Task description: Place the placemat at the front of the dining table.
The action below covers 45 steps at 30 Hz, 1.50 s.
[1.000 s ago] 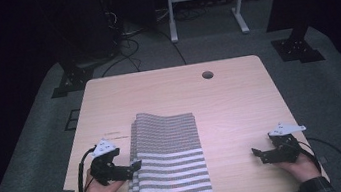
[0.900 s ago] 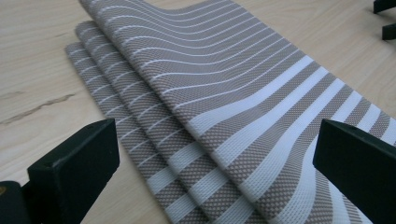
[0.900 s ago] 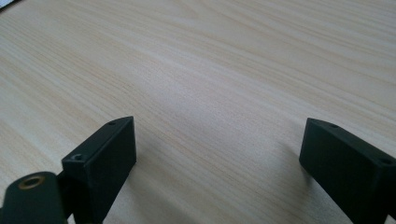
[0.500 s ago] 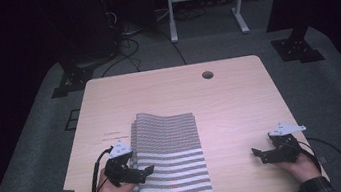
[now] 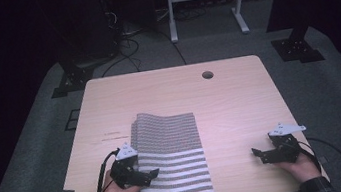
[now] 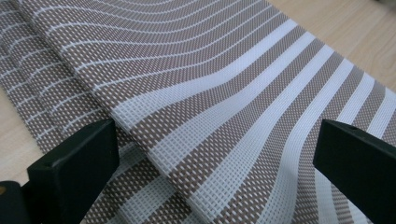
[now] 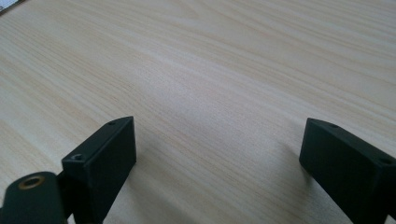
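The folded brown-and-white striped woven cloth (image 5: 172,159) lies on the pale wooden table (image 5: 229,98), its near-left corner hidden under the left gripper (image 5: 150,175), jaws apart over it; the right gripper (image 5: 257,154) rests wide open, well apart.

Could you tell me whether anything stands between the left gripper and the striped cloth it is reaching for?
Nothing visible does. The left gripper hangs over the near left edge of the striped cloth, jaws open, and its own view shows only the folded layers between them. The right gripper rests apart on the bare table.
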Each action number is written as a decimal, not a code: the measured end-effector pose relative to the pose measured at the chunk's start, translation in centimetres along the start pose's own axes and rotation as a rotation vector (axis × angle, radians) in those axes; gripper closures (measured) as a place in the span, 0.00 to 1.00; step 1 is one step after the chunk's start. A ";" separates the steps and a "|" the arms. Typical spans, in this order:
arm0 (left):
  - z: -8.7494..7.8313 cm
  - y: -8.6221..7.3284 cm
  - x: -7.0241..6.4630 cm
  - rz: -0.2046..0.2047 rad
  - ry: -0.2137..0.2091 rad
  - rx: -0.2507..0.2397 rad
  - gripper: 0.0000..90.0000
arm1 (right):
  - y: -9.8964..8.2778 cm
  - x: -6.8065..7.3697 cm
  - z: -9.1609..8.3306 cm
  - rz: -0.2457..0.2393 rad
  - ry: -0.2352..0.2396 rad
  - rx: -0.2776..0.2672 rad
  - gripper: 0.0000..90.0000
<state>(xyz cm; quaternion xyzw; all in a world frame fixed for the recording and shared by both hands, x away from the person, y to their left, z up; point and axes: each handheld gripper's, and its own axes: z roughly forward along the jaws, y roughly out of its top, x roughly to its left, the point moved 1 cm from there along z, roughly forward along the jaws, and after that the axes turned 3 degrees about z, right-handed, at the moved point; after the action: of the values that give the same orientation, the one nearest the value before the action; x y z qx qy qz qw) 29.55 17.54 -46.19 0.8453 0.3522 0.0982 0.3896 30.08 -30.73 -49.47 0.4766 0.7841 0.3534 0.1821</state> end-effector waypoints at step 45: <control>-0.9 0.2 -1.2 0.036 -0.079 0.144 0.97 | 0.0 0.0 0.0 0.000 0.000 0.001 0.11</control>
<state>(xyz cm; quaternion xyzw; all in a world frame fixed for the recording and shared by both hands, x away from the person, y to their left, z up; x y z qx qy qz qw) 28.35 17.18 -45.35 0.8806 0.3274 0.0462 0.3395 30.08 -30.73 -49.46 0.4764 0.7843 0.3532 0.1820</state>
